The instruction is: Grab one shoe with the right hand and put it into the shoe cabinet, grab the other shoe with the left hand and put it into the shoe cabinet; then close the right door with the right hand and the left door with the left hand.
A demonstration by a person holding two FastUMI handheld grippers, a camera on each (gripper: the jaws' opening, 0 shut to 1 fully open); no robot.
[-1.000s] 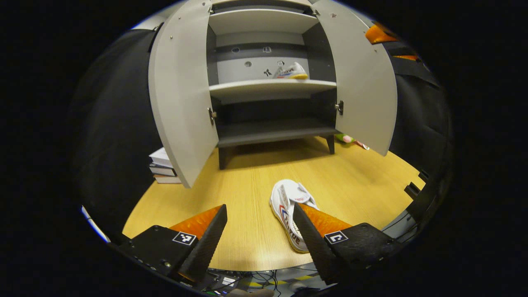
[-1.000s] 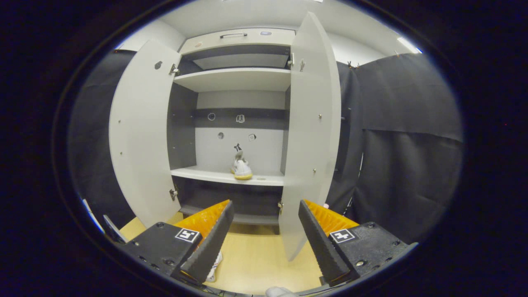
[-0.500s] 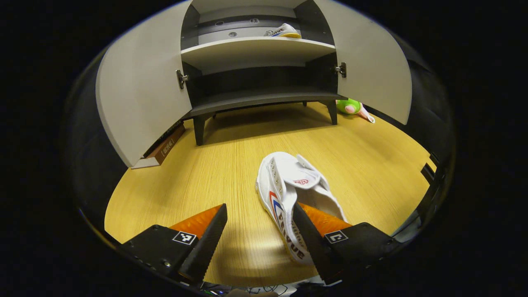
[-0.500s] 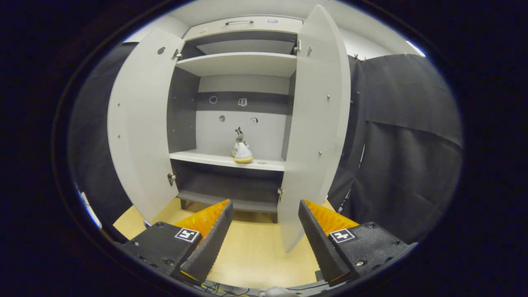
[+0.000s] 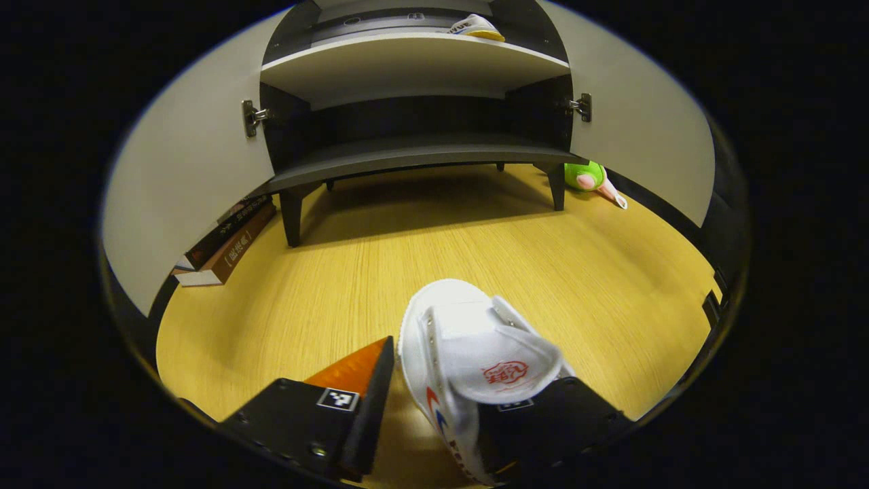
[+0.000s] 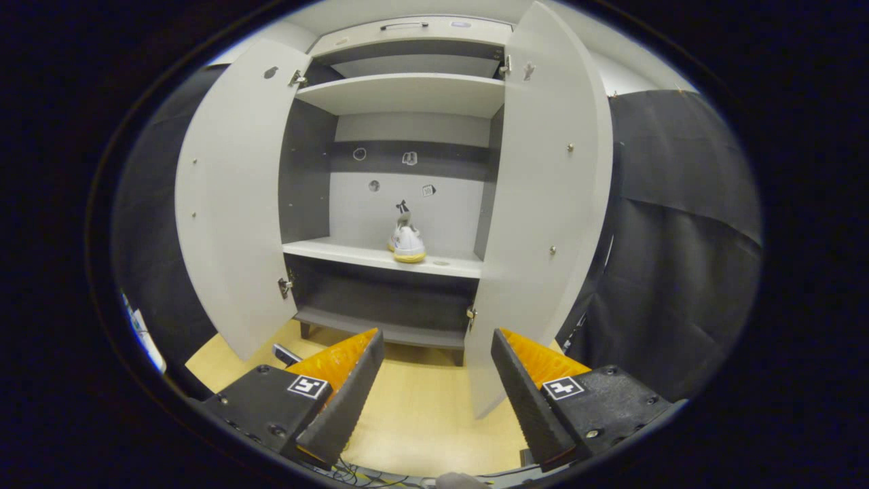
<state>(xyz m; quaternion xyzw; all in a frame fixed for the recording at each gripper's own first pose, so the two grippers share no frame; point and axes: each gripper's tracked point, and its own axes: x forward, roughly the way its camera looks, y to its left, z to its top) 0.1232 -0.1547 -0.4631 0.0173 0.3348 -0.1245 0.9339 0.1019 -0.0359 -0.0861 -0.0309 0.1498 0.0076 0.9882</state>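
Shoe cabinet (image 6: 407,88) w/ both doors open, 1 shoe (image 6: 408,243) on mid shelf. 2nd shoe (image 5: 475,360) on worktop (image 5: 380,272), its side wall between left claw (image 5: 434,414) fingers; grip unclear. Right claw (image 6: 436,380) wide, empty.

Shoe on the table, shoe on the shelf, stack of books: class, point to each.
Shoe on the table (image 5: 475,353), left gripper view: tongue.
Shoe on the shelf (image 6: 408,243), right gripper view: heel.
Stack of books (image 5: 227,244), left gripper view: spine.

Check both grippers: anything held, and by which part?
Right gripper: open, empty. Left gripper: straddles the shoe sidewall on the table; clamping cannot be told.
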